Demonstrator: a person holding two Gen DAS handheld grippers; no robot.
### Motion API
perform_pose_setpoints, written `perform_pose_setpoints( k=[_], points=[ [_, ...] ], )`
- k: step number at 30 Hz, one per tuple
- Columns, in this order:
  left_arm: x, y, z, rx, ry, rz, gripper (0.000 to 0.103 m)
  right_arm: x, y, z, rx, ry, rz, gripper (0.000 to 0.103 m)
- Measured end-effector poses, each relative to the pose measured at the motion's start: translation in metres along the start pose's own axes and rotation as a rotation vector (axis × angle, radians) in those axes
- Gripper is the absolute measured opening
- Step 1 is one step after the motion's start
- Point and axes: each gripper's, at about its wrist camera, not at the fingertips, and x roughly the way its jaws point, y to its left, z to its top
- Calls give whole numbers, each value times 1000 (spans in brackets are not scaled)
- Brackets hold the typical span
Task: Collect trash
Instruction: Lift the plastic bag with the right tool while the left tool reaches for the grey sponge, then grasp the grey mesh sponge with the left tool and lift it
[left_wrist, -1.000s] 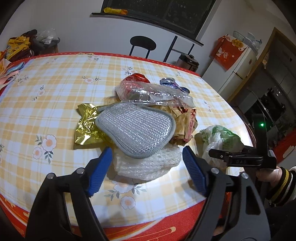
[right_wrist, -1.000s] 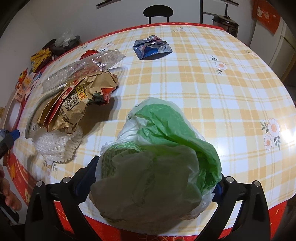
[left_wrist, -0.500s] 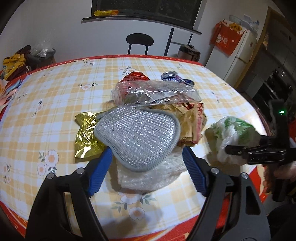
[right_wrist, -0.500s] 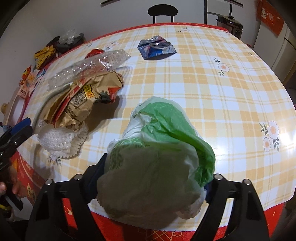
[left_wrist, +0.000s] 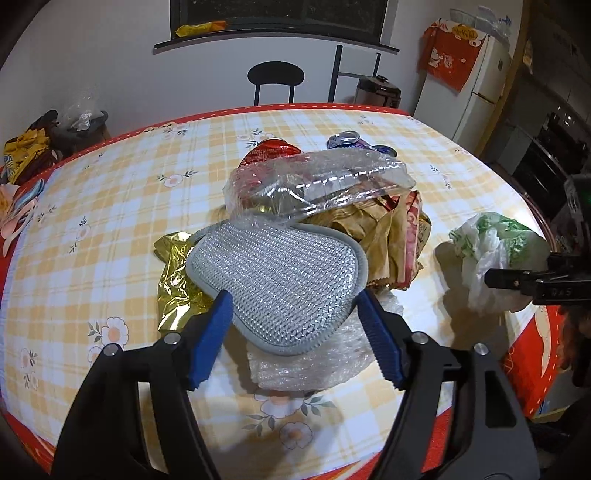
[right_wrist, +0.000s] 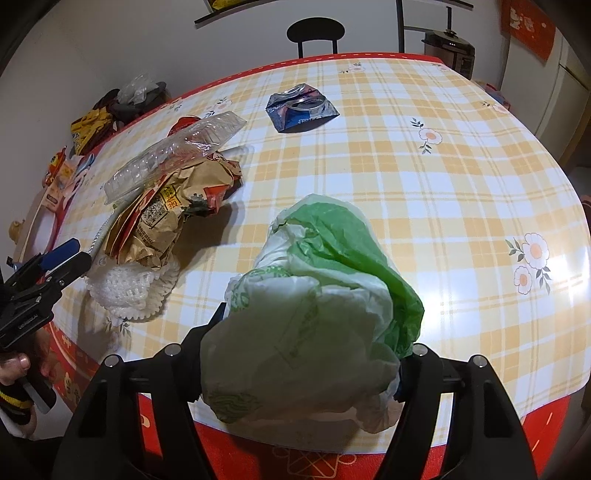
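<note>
Trash sits in a heap near my edge of the table (left_wrist: 110, 206). My left gripper (left_wrist: 295, 339) has its jaws apart on either side of the silver pad (left_wrist: 273, 280). They have just been closing a little, but I see no squeeze on the pad yet. My right gripper (right_wrist: 306, 354) has been closing too, and its jaws now look clamped on the bag (right_wrist: 317, 295), which sits at the near right edge of the table.

Here is what I think could go wrong. The pad lies on top of the white foam net (left_wrist: 314, 365) and leans on the gold foil (left_wrist: 177, 280) and the brown wrappers (left_wrist: 391, 240). The clear tray (left_wrist: 321, 184) rests on the pile behind it. If I pull the pad up fast, the tray could slide off and the wrappers could spill.

The bag is soft and puffy. My jaws may hold only a loose fold, so it could slip out or drop over the table edge.

The crushed can (right_wrist: 301, 110) lies far back and could get missed.
</note>
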Motion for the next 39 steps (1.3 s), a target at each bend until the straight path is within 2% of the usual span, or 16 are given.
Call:
perform_pose_setpoints(
  k=[5,11,17,19,21,22,26,31,34,39],
  points=[
    [-2,3,10,-65,-6,-33,75,1,2,0,-1,1,5,70],
    [13,-11,15,9,35,37,75,4,2,-2,0,8,14,69],
    [14,-13,24,25,18,90,75,2,0,-2,8,4,19,69],
    [17,-15,24,47,31,97,68,2,-1,-2,13,3,20,69],
    [18,-16,22,67,42,83,34,1,-3,-2,21,1,23,70],
    [17,-16,21,72,42,97,33,1,-3,-2,23,0,25,70],
    [-2,-6,25,33,-10,63,21,0,-3,0,20,-4,30,70],
    [-37,19,32,-60,-79,24,15,-3,-2,1,18,-14,38,69],
    [-58,44,32,-169,-117,-16,12,-3,-1,2,17,-15,42,69],
    [-65,80,12,-367,-103,-62,10,-1,2,3,10,-10,48,69]
  ],
)
